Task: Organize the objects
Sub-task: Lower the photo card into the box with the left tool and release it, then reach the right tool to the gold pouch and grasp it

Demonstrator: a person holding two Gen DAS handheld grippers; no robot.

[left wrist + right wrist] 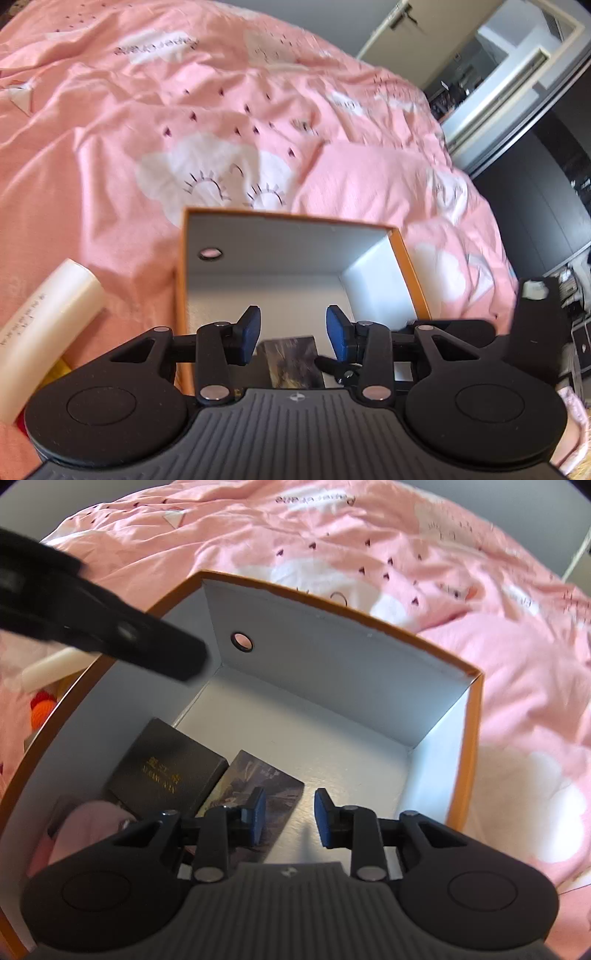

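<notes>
Below our right gripper (289, 818) sits the open orange box (474, 716) on the pink bedspread (480, 590), and we hover with jaws spread, nothing between them. Just under the left pad lies a picture card (236, 786), touching a dark booklet (166, 771) further left; something pink (88, 823) beside that is too blurred to name. Our left gripper (293, 334) hangs over the box's near edge, jaws parted and empty. Left of them, outside the box, lies a cream tube (48, 328).
</notes>
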